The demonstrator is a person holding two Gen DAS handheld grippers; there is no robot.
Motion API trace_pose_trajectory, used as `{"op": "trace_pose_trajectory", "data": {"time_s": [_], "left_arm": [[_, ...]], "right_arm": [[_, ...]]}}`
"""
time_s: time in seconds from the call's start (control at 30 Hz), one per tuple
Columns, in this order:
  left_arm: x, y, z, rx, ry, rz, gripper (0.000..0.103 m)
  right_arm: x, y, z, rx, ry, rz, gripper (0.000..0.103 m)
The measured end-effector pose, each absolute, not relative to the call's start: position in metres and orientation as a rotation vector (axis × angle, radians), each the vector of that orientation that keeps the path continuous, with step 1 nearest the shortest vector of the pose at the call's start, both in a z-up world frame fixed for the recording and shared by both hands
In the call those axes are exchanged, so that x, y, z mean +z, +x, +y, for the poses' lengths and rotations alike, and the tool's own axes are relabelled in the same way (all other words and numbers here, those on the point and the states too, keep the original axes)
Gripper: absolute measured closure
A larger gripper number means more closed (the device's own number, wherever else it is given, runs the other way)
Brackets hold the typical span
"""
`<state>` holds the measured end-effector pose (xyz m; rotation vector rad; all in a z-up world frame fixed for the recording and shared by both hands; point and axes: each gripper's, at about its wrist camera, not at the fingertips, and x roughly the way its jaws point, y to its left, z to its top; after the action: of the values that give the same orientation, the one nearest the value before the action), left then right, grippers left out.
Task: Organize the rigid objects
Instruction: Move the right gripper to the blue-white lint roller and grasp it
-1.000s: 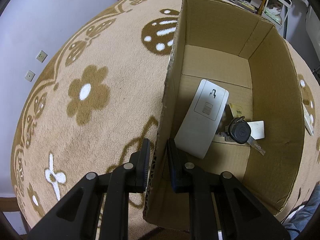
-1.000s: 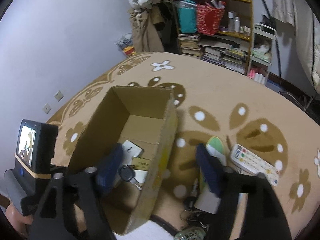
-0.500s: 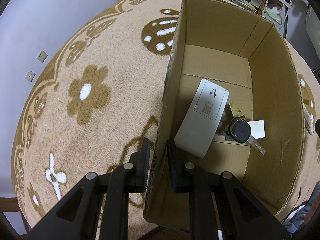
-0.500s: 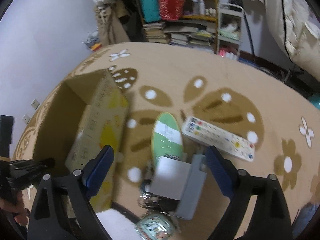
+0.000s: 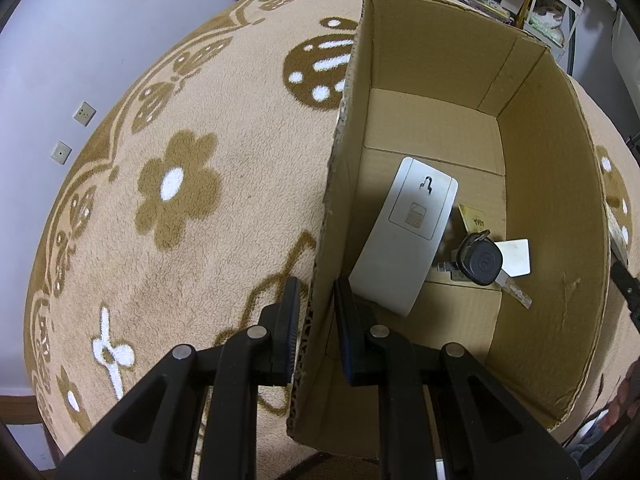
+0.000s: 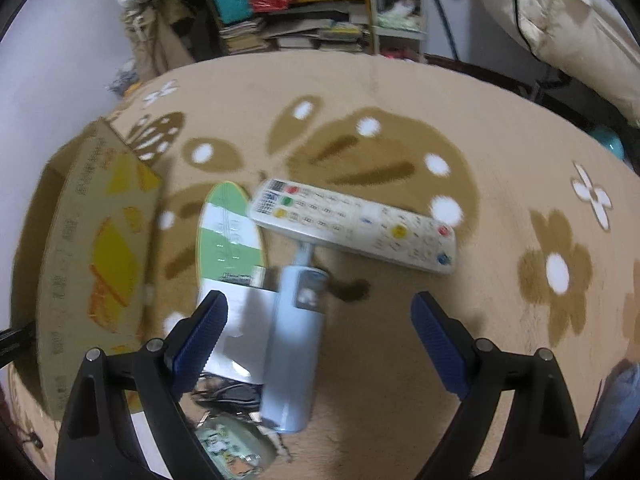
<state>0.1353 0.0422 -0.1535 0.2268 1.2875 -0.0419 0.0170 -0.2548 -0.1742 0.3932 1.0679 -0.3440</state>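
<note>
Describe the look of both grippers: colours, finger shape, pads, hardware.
Left gripper: matte black frame with triangular cut-outs, silver rivets at the linkage joints, flat rectangular fingers with finely ribbed dark pads edged in blue. Right gripper: same black frame and silver rivets, but its pads are bright blue and ribbed. No cables or markings visible.

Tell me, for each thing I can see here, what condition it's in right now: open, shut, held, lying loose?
Cardboard box: open-topped, upright, its wall clamped.
Left gripper: shut on the box wall.
Right gripper: open, empty, above the light blue device.
Grey flat device: lying loose in the box.
Key: loose in the box.
Remote control: loose on the carpet.
Light blue device: loose on the carpet.
</note>
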Motion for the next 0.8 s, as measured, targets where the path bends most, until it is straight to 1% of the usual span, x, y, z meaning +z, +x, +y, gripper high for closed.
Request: {"op": "trace_pose_trajectory", "data": {"time_s": [0.13,0.23,0.47,0.57,0.6,0.63,0.7,0.77,0.8], "left_arm": [[-0.154,0.136,0.044,-0.04,0.219,1.288,0.087],[-0.154,0.136,0.046,-0.038,0.209,1.291,0.087],[-0.154,0.136,0.046,-0.037,0.21,1.292,0.087],[-0.154,0.136,0.046,-0.038,0.211,1.292,0.087],[-0.154,0.136,0.046,-0.037,0.211,1.292,0.087],[-0.153,0.136,0.046,-0.037,0.213,1.292,0.087],[-0.153,0.136,0.046,-0.037,0.214,1.292,0.087],[-0.153,0.136,0.046,-0.037,0.214,1.292,0.087],[-0.153,0.136,0.046,-0.036,0.213,1.292,0.087]], "right_arm": [[-0.19,0.013,-0.26,-0.374,0.401,1.116,0.006],[-0.194,0.009,-0.265,-0.37,0.435,1.121,0.006],[-0.197,0.007,-0.262,-0.375,0.412,1.146,0.007],[-0.197,0.011,-0.255,-0.363,0.4,1.164,0.013],[-0.198,0.013,-0.253,-0.358,0.397,1.175,0.016],[-0.201,0.015,-0.249,-0.351,0.391,1.195,0.022],[-0.204,0.018,-0.244,-0.37,0.37,1.207,0.025],[-0.203,0.018,-0.244,-0.363,0.385,1.2,0.038],[-0.202,0.019,-0.242,-0.356,0.381,1.206,0.05]]}}
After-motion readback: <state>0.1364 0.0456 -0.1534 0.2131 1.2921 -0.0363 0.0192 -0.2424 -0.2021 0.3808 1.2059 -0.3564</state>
